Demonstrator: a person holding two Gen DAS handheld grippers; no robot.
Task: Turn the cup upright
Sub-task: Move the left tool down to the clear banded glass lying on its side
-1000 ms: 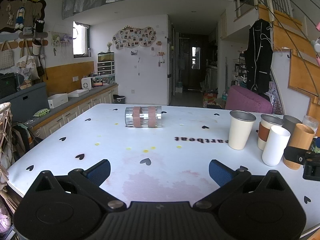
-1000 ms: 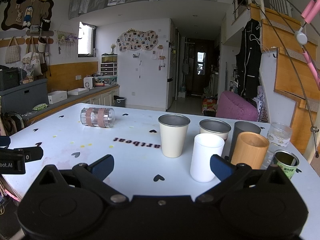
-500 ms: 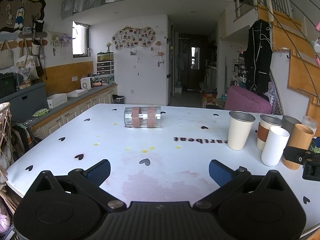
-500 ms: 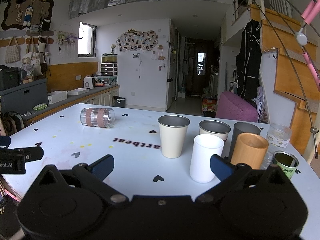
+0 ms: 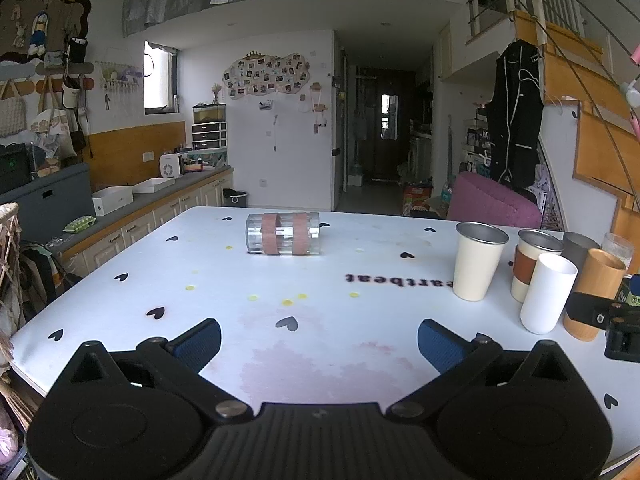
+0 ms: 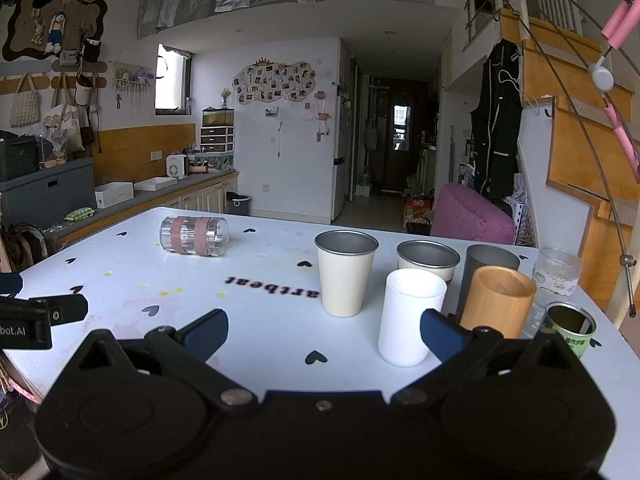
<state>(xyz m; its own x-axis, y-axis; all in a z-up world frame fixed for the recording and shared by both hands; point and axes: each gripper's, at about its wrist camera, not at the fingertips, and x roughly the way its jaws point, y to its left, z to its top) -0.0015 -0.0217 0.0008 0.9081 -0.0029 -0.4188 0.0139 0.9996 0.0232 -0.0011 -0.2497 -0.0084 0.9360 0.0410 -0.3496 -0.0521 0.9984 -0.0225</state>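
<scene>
A clear plastic cup with two pink bands (image 5: pixel 283 234) lies on its side at the far middle of the white table (image 5: pixel 240 280); it also shows in the right wrist view (image 6: pixel 194 236) at the far left. My left gripper (image 5: pixel 319 339) is open and empty, low over the near table edge, well short of the cup. My right gripper (image 6: pixel 323 332) is open and empty, near the front edge, with the upright cups just ahead of it.
Several upright cups stand at the right: a cream cup (image 6: pixel 345 273), a white cup (image 6: pixel 412 317), a banded metal cup (image 6: pixel 427 259), a grey cup (image 6: pixel 490 265), a wooden cup (image 6: pixel 498 300), a glass (image 6: pixel 557 274) and a green can (image 6: pixel 571 327).
Both views have barely shifted; the cup and the grippers stay as they were.
</scene>
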